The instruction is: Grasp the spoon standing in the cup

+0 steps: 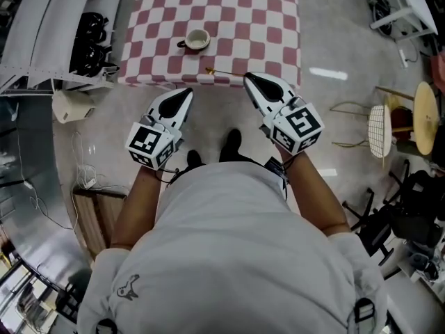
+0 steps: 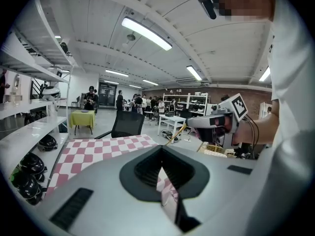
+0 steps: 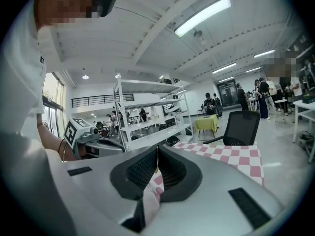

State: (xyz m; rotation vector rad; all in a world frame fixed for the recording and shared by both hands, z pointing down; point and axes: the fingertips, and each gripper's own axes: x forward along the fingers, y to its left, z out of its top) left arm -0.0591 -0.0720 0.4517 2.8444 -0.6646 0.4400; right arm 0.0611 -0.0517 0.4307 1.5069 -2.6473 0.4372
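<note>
The right gripper [image 1: 247, 78] has its jaws pinched on the spoon [image 1: 222, 72], held clear of the cup [image 1: 197, 40] at 11 o'clock. The left gripper [image 1: 188, 92], jaws closed and empty, hangs aside, likely unneeded.

Red-white checkered bench [image 1: 264, 19] far centre. Shelf [image 1: 42, 26] at left, black helmets [image 1: 90, 37] on it. Wire-frame stools [image 1: 379, 131] at right. Black office chair [image 2: 127, 124] beyond bench; yellow-draped table [image 2: 81, 118] farther back.
</note>
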